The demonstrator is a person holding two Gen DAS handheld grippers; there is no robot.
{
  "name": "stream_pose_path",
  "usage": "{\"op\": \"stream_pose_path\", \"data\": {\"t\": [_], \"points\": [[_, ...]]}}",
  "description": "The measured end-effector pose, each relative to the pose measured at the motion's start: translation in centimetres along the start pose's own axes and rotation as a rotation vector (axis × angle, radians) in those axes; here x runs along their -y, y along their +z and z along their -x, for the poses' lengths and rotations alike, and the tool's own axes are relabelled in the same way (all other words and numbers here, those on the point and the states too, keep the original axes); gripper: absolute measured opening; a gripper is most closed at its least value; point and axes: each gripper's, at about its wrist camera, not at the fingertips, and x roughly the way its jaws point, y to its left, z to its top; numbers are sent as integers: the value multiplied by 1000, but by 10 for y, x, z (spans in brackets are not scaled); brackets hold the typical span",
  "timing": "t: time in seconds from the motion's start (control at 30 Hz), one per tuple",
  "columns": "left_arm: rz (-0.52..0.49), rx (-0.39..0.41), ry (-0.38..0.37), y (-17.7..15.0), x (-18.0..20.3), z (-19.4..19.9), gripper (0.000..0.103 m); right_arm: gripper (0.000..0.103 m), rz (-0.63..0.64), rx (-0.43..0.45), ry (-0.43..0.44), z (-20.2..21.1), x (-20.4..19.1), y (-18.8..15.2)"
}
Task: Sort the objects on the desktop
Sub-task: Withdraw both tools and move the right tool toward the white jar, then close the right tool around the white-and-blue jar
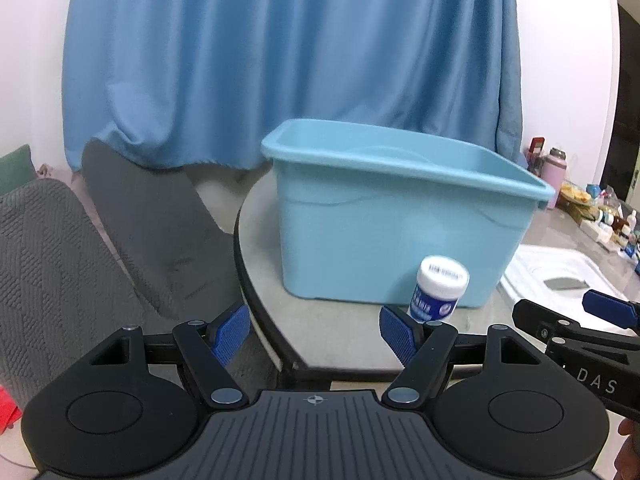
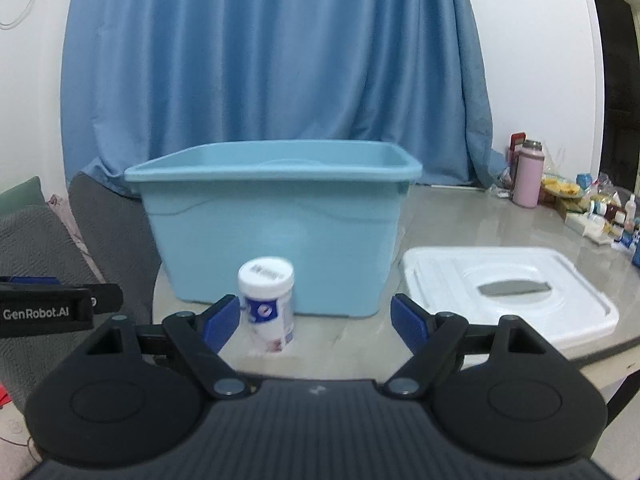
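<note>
Glossy grey table [image 2: 460, 216], blue curtain [image 2: 260, 60] behind.
Upright on it stands a small white jar [image 2: 267, 304] with a blue label, just before a smooth light-blue plastic bin [image 2: 272, 232]; a ribbed white lid [image 2: 512, 284] lies right. Left hand-held gripper [image 1: 316, 330] and right hand-held gripper [image 2: 312, 322] both gape, holding nothing.

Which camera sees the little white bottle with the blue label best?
The right wrist view. There the small white plastic bottle with the blue label stands whole on the grey table, in front of the light blue plastic bin. In the left wrist view the bottle has its bottom hidden behind a blue finger pad.
</note>
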Motion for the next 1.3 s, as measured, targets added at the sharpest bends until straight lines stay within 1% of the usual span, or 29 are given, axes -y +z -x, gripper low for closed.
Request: {"op": "stream_pose_path", "data": {"t": [0.2,0.5,0.67,1.0,1.3], "points": [[18,-1,9,-15,-9,1,74,82,-3,-26,16,-5,-8,-21],[21,-17,13,-25,-9,-3,74,82,2,-35,13,-11,-17,-27],[22,-26,22,-26,-5,-7,74,82,-1,-47,11,-22,-14,-29],[57,-29,52,-23,-10,-25,74,82,-6,-65,20,-57,-11,-29],[56,0,102,-16,-20,-47,74,82,34,-64,50,-108,-26,-29]]}}
